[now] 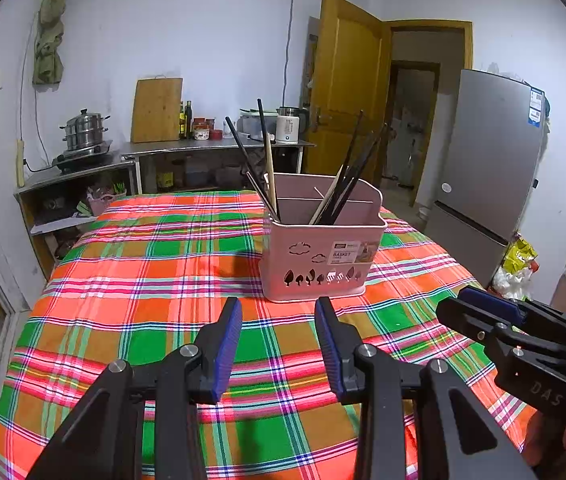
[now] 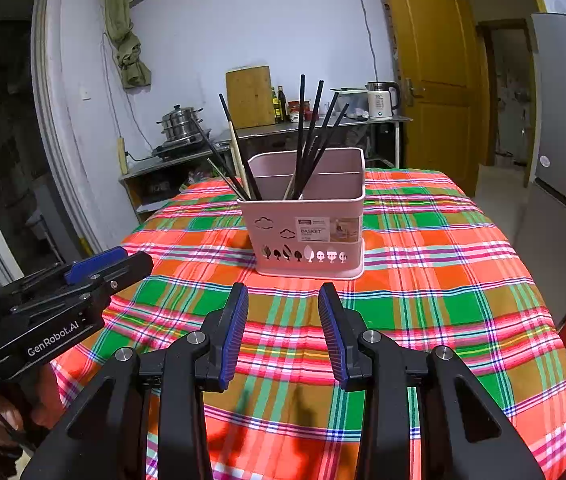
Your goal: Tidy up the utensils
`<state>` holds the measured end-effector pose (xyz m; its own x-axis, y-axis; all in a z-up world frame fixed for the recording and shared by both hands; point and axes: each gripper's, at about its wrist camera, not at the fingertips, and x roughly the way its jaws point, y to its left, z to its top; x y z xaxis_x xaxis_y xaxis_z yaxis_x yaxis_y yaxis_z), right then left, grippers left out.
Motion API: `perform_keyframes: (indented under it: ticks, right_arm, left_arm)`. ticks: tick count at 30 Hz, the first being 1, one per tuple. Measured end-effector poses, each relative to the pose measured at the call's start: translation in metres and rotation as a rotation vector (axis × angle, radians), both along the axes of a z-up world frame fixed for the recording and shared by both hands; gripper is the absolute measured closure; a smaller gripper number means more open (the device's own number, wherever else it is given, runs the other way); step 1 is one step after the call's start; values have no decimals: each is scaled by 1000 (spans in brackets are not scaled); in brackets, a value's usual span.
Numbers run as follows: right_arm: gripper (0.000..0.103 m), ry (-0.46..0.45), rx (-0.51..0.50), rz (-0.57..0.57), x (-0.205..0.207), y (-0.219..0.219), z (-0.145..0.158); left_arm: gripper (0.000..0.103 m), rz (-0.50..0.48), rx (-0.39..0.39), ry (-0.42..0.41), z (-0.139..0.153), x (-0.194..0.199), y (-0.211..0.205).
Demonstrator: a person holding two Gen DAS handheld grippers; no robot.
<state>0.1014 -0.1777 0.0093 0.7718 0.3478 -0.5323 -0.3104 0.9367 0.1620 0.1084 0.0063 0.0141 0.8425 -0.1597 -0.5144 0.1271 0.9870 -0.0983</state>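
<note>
A pink utensil basket (image 1: 315, 256) (image 2: 307, 232) stands on the plaid tablecloth ahead of both grippers. Several black and pale chopsticks (image 1: 347, 176) (image 2: 307, 136) stand in its compartments, leaning outward. My left gripper (image 1: 279, 308) is open and empty, a little short of the basket. My right gripper (image 2: 283, 294) is open and empty, also just short of the basket. The right gripper shows from the side in the left wrist view (image 1: 479, 304), and the left gripper in the right wrist view (image 2: 103, 268).
The table (image 1: 143, 280) (image 2: 443, 280) carries a red, green and orange plaid cloth. Behind stand a steel counter with a steamer pot (image 1: 85, 130), cutting board (image 1: 157, 110) and kettle (image 1: 289, 124). A fridge (image 1: 491, 168) and wooden door (image 1: 347, 88) are at right.
</note>
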Motion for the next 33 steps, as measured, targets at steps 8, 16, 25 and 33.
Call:
perform_keyframes:
  ticks: [8, 16, 25, 33]
  right_arm:
    - [65, 0, 1, 0, 0, 1, 0]
    - [65, 1, 2, -1, -1, 1, 0]
    - [65, 7, 0, 1, -3, 3, -1]
    - [65, 8, 0, 0, -4, 3, -3]
  left_arm:
    - [66, -1, 1, 1, 0, 0, -1]
    - [66, 16, 15, 2, 1, 0, -1]
    - [66, 25, 24, 7, -2, 1, -3]
    - [66, 27, 30, -3, -3, 0, -4]
